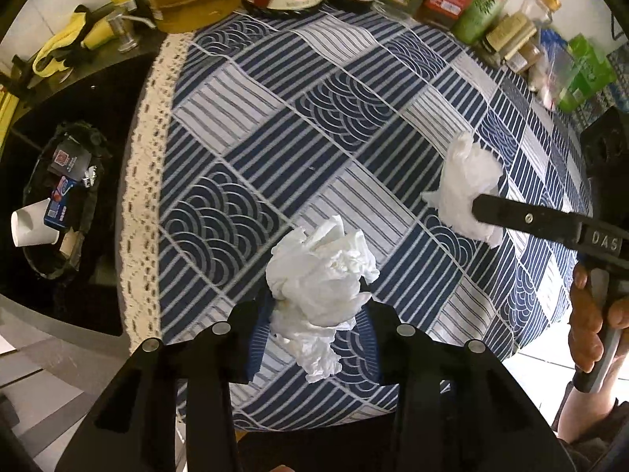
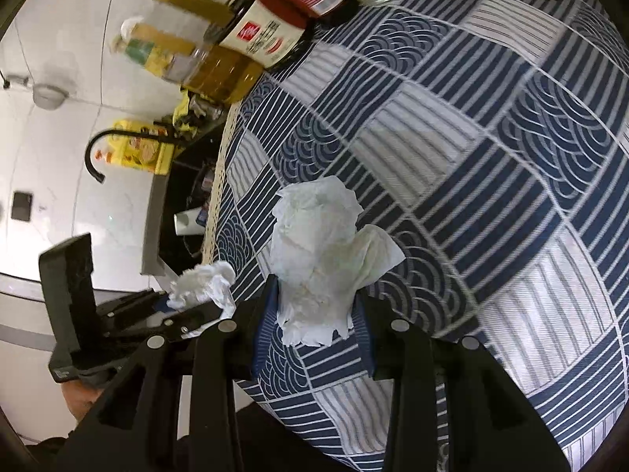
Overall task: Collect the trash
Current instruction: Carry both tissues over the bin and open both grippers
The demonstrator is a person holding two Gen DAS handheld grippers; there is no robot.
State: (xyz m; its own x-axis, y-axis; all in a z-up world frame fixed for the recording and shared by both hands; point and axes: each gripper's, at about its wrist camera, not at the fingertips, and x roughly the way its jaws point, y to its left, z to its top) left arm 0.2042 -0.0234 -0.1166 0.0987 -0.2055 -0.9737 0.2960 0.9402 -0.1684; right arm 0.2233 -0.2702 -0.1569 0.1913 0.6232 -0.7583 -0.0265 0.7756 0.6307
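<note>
We note crumpled tissue point(image 1: 318, 275) clamped in left gripper point(image 1: 314, 310), held above patterned tablecloth point(image 1: 314, 118). Second tissue wad point(image 2: 318, 259) clamped in right gripper point(image 2: 314, 314). We judge pickup done, carry step in hand. Next: swing both over black bin point(image 1: 59, 204) beside table, then release.
</note>
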